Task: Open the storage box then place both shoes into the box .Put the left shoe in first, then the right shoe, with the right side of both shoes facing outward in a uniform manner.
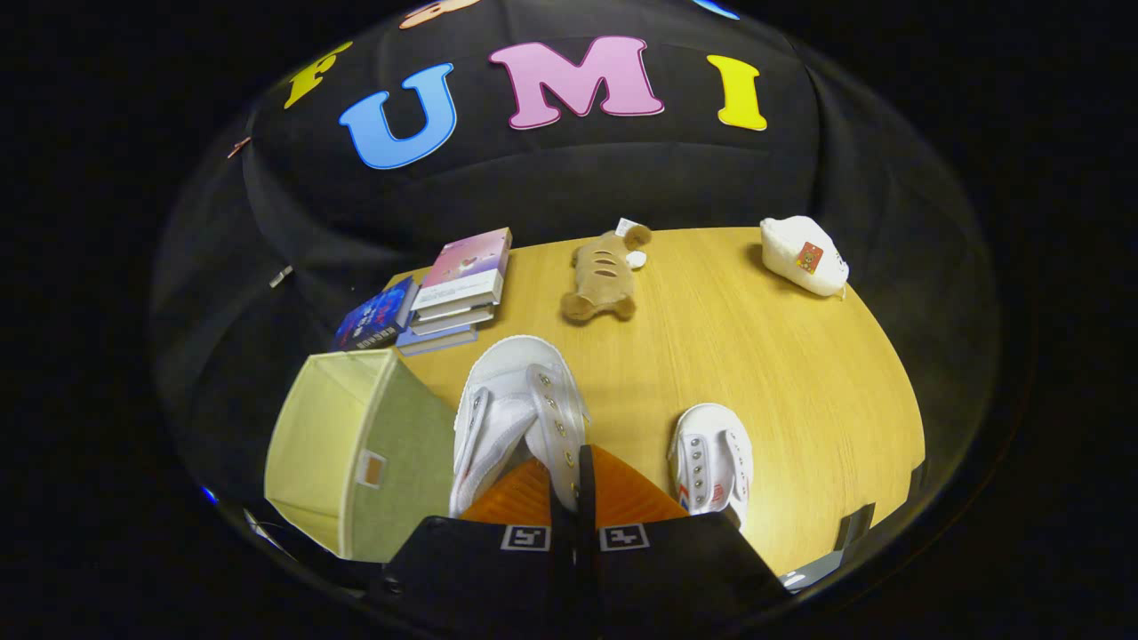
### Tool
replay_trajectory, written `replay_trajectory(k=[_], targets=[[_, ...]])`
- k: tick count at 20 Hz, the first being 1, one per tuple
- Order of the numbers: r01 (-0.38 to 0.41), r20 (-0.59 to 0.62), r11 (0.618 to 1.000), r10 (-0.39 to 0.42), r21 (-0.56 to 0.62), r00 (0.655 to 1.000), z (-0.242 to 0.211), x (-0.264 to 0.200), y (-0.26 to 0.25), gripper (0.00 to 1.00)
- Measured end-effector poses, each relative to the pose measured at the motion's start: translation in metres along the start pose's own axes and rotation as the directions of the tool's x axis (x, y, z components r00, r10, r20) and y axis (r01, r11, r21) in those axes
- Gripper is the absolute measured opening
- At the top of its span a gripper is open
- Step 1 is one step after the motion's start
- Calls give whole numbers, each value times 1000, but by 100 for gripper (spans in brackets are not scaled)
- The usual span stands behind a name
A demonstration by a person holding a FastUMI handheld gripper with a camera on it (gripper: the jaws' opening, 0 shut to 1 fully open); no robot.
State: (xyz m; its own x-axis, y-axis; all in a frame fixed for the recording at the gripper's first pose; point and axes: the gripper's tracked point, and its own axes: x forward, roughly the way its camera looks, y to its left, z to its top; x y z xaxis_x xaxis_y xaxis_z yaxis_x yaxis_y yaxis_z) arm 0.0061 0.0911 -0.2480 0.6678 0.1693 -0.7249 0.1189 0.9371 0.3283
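Note:
My gripper [573, 484] is shut on the eyelet edge of a white canvas shoe [511, 391]; the shoe's toe points away from me, above the wooden table [782, 373]. The second white shoe [711, 458] lies on the table just right of the fingers, toe pointing away. A pale yellow-green fabric storage box [356, 444] stands close to the left of the held shoe, at the table's left edge, with a small tab on its green side. I cannot tell which shoe is left or right.
Beyond the box lies a stack of books [453, 293] with a blue book [378, 316] beside it. A brown plush toy [605, 276] lies beyond the held shoe and a white plush [805, 256] sits at the far right corner. The table's rounded edge curves along the right.

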Motion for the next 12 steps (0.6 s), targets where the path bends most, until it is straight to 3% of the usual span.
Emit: replay_trajectory(k=[4,7,12], targets=[[-107,-11,994,107,22,994,30,-23,77,5],[-186,-85,980,192,78,978,27,-23,138,5],[-195,-255,977,210,84,944,-15,7,208,5]])
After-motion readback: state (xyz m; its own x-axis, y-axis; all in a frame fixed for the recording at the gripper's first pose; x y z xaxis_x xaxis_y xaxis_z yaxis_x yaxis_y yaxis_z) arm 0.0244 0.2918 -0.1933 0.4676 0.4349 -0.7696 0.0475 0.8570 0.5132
